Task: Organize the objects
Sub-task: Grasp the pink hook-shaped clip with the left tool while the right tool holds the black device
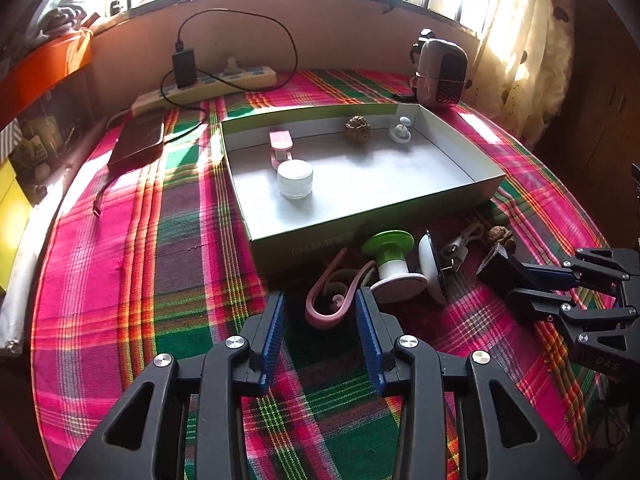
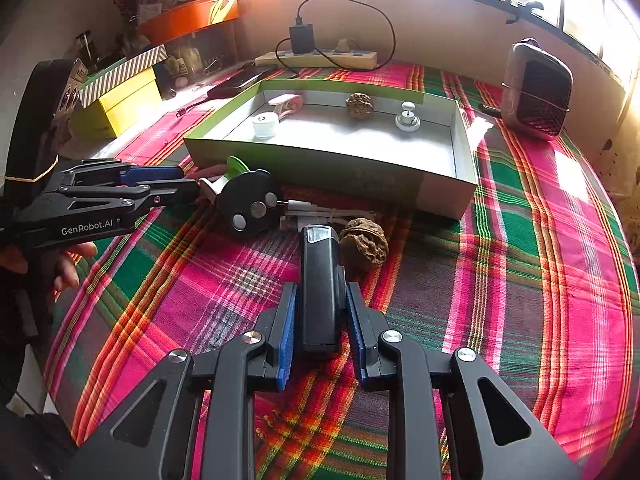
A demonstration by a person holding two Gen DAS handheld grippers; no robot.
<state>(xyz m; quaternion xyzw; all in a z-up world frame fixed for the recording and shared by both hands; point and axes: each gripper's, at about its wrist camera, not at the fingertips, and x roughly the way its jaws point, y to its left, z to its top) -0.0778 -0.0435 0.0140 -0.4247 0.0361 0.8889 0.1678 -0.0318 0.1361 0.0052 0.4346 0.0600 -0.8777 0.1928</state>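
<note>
Nearest the right wrist camera, the right gripper (image 2: 321, 312) has its blue pads closed on a slim black box-shaped device (image 2: 319, 280), which points away toward the tray and seems held clear of the plaid cloth (image 2: 540, 280). Just beside the device's far end lies a wrinkled walnut (image 2: 365, 246) on the cloth. The left gripper (image 1: 320, 320) hovers with its jaws wide and nothing between them, its tips just short of a curled pink strap (image 1: 326, 304). Beyond that strap, against the near wall of the tray, lie a green-topped spool (image 1: 390, 256), a round black-and-white disc (image 2: 250, 208) standing on its edge, and a white cable bundle (image 2: 320, 214). The shallow cardboard tray (image 1: 486, 178), green outside and grey inside, sits in the middle of the cloth. Inside it, toward the left, stand a white lidded jar (image 1: 295, 179) and, just behind it, a pink clip-like gadget (image 1: 281, 148). Along the far wall rest a second walnut (image 1: 358, 129) and, further right, a small white knobbed piece (image 1: 401, 131); much of the tray floor is bare. Behind the tray a power strip (image 1: 208, 86) with a black charger lies near the wall, and a dark mesh-fronted appliance (image 1: 442, 74) stands at the far right.
</note>
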